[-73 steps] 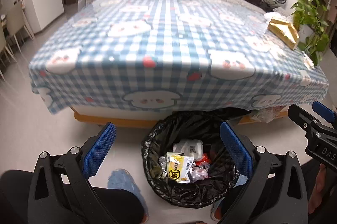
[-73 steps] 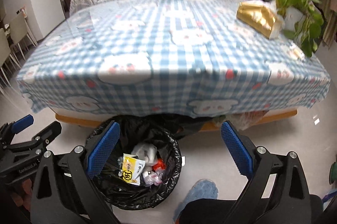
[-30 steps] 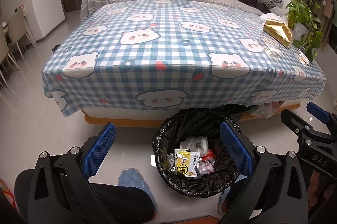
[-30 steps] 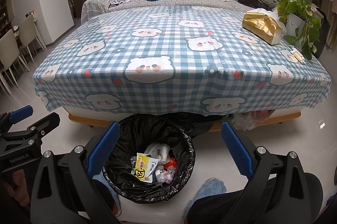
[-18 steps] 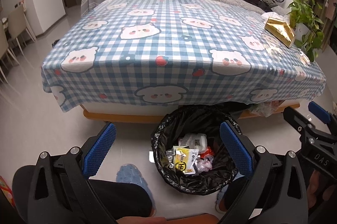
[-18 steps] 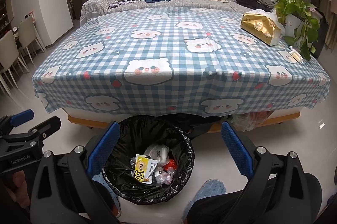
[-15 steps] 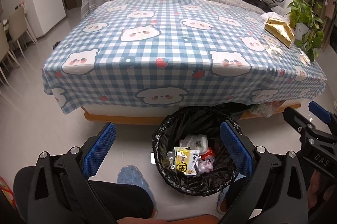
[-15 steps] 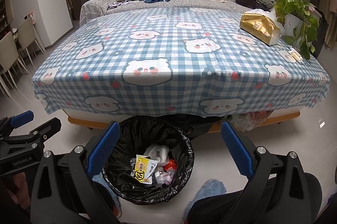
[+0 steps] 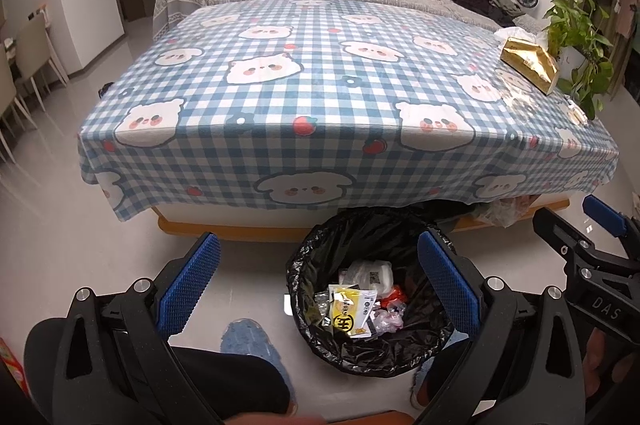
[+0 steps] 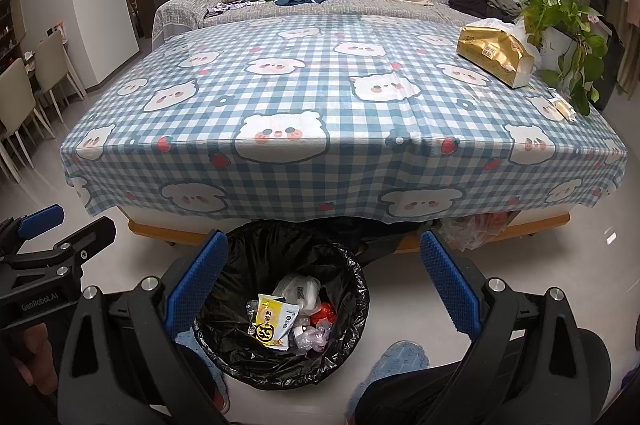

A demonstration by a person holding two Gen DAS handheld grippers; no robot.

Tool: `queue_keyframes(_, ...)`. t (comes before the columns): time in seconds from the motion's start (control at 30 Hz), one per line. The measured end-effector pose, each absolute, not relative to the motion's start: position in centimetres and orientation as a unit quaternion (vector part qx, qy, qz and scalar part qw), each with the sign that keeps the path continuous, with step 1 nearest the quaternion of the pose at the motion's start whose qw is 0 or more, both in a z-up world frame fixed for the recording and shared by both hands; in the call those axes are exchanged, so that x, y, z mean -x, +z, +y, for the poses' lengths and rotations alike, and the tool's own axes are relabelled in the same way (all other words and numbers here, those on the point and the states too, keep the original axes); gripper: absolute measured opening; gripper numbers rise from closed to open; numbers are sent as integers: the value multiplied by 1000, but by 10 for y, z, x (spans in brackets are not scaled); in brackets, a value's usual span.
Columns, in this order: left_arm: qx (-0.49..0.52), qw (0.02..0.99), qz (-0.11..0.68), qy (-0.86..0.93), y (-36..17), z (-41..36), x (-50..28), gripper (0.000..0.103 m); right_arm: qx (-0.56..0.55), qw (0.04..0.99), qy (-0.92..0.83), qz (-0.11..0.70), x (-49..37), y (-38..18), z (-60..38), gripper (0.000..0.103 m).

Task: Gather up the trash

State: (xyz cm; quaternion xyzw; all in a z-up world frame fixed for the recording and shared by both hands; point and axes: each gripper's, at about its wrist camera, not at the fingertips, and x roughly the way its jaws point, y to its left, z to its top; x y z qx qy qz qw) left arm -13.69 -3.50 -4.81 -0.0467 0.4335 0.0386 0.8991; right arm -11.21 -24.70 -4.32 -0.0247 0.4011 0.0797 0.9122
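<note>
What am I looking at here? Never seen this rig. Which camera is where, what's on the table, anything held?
No robot arm: a person holds a two-finger gripper in each hand, each with a fisheye camera looking along its fingers. One picture is from the left gripper, the other from the right gripper; each also catches the other gripper at its edge. Both are open and hold nothing.

Ahead is a table under a blue checked tablecloth. On it, at the far right, lies a gold tissue pack, with a small wrapped item near the right edge. A potted plant stands beside the table. On the floor in front is a black-lined trash bin with a yellow packet and other wrappers inside.
</note>
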Motion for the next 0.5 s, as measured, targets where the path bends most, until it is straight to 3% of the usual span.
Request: queue_keyframes(0.5,54,899,433,32,-50,-33,134,97,24,912,79,401,111,-43,-247,93)
